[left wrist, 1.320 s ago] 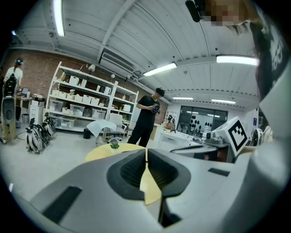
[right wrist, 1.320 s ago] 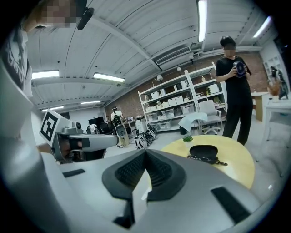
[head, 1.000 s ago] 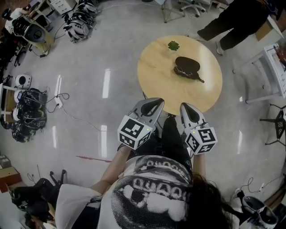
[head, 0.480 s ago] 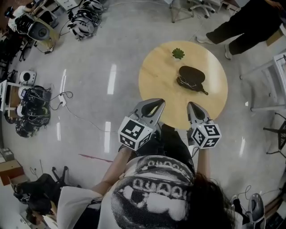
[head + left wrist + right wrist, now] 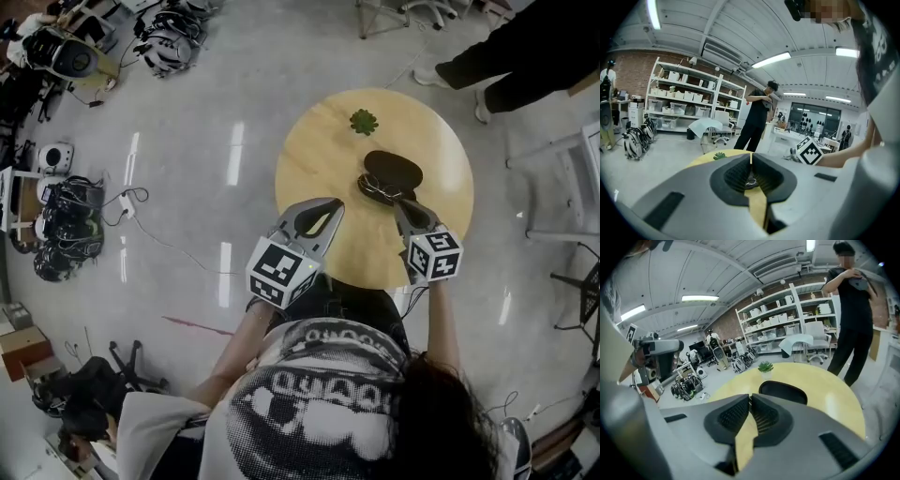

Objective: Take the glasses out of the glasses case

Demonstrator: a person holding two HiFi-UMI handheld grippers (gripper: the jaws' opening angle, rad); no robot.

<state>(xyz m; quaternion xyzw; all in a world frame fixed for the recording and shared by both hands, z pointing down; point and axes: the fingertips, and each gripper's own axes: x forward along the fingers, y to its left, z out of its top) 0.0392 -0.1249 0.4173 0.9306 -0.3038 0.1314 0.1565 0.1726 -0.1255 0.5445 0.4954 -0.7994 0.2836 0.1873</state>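
Observation:
A dark oval glasses case (image 5: 392, 169) lies open on the round wooden table (image 5: 319, 159), with glasses (image 5: 375, 189) in its near half. The case (image 5: 783, 391) lies just ahead of my right gripper (image 5: 750, 397). In the head view the right gripper (image 5: 400, 202) reaches over the table's near side, its tip next to the glasses. Its jaws are opening, only a slit apart, with nothing between them. My left gripper (image 5: 336, 202) hovers over the table left of the case, shut and empty. In its own view the left gripper (image 5: 750, 158) points toward the case.
A small green plant (image 5: 363, 121) stands behind the case. A person in black (image 5: 525, 56) stands past the table at the upper right. Gear and cables (image 5: 66, 234) lie on the floor at left. Shelves (image 5: 689, 93) line the far wall.
Both grippers have moved forward from the table's near edge to over the tabletop. The right one has come down to the case's near side.

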